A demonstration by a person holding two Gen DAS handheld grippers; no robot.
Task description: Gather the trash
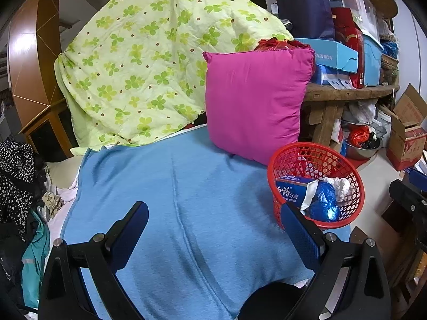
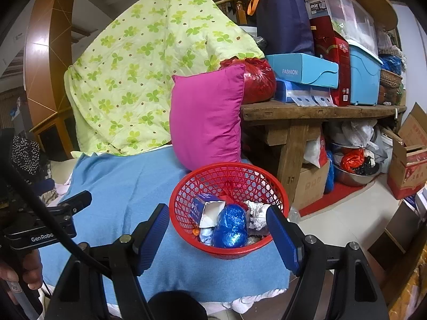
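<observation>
A red plastic mesh basket (image 2: 229,209) sits on the blue blanket (image 1: 170,200), holding a torn box (image 2: 205,209), a crinkled blue foil ball (image 2: 230,225) and crumpled paper (image 2: 256,213). A pink pillow (image 2: 206,117) leans just behind it. Both the left hand-held gripper (image 1: 213,236) and right hand-held gripper (image 2: 217,236) are spread, holding nothing.

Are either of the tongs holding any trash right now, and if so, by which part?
Nothing is held. The left tongs and right tongs are both open and empty; the trash sits in the red basket.
</observation>
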